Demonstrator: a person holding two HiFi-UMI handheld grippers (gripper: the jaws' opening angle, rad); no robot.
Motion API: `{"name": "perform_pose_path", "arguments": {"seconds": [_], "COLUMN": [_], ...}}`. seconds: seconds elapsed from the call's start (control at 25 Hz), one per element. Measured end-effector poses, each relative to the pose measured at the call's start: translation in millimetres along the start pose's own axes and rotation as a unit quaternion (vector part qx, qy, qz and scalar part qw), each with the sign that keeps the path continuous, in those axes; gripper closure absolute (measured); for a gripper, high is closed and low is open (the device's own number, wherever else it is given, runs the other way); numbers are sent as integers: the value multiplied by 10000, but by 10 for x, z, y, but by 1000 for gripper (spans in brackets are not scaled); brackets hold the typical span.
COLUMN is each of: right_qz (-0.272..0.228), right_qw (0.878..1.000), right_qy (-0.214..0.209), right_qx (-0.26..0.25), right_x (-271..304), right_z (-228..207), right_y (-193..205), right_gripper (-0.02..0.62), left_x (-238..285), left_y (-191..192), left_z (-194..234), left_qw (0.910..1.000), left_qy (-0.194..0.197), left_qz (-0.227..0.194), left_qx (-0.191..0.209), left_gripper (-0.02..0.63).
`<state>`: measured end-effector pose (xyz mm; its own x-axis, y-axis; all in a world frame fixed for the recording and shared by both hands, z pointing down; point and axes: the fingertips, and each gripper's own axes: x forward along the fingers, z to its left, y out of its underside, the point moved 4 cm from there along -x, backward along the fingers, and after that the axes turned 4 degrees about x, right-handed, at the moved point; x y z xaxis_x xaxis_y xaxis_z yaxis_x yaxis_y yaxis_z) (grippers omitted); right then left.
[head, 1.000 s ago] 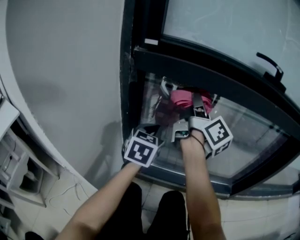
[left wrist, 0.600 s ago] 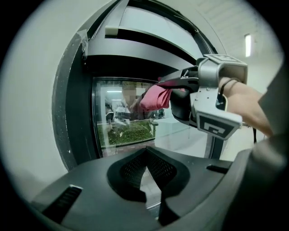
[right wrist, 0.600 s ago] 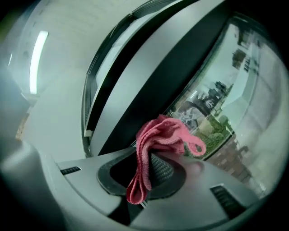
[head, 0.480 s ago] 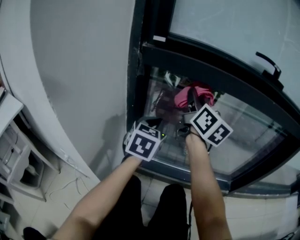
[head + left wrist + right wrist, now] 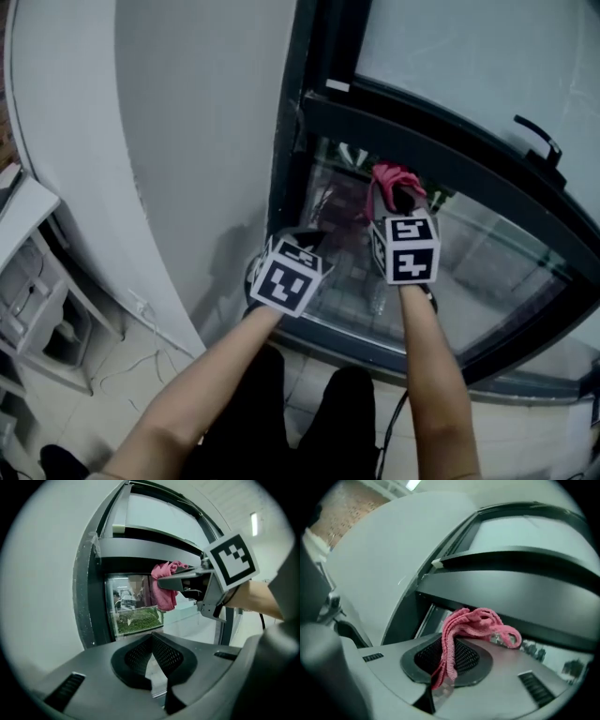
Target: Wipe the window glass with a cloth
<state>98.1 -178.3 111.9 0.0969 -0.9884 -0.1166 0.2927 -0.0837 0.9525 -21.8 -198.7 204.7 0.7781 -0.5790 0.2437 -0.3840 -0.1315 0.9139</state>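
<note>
Status: R gripper (image 5: 400, 199) has travelled up the lower pane (image 5: 487, 272) over the last second. It was at mid-pane and is now at the pane's top edge, just under the dark crossbar (image 5: 422, 150); its marker cube has also turned to face the head cam squarely. Jaws are clamped on the pink cloth (image 5: 473, 623). One fold runs down between the pads and the rest bunches out past the tips, at or against the glass; actual contact can't be confirmed. L gripper (image 5: 302, 242) has barely shifted and sits by the lower-left corner of the frame. Its jaws are closed tip to tip with nothing between them (confirmed in the left gripper view), so it takes no part in the wipe. Assessment: an upward stroke looks to have reached its limit at the crossbar. A large area to the right and below is probably still to be covered, so expect a reversal or sideways pass next. Surface: glass is set in a dark frame, with greenery (image 5: 138, 618) visible through it. The upper pane (image 5: 469, 66) looks frosted or pale, with a black handle (image 5: 539, 136) at its right. Room: plain white wall (image 5: 206, 141) to the left, tiled floor (image 5: 122, 375) with thin cables (image 5: 141, 309), and a white shelf unit (image 5: 28, 281) at far left.
</note>
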Motion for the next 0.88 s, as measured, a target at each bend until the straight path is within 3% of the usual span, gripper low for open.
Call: {"name": "perform_pose_path", "arguments": {"seconds": [0.12,0.32,0.72,0.88], "right_qz": [185,288,253,320], "right_qw": [9937,9682,9478,9324], "right_qy": [281,441,-132,-252], "right_qx": [-1072,-2444,-3176,-3591], "right_x": [61,148,282,405], "right_z": [6,87,279,357], "right_y": [-43,-63,-207,-215], "right_gripper": [552,552,552,552], "left_x": [-63,-115,-114,-75], "left_y": [20,123,349,388], "left_z": [39,19,-24,-48], "left_qw": [10000,9998,9994,9991], "left_qy": [-31,44,132,220], "left_qz": [-21,24,275,331], "left_qx": [-82,-197,-182,-147], "left_gripper": [604,604,604,604]}}
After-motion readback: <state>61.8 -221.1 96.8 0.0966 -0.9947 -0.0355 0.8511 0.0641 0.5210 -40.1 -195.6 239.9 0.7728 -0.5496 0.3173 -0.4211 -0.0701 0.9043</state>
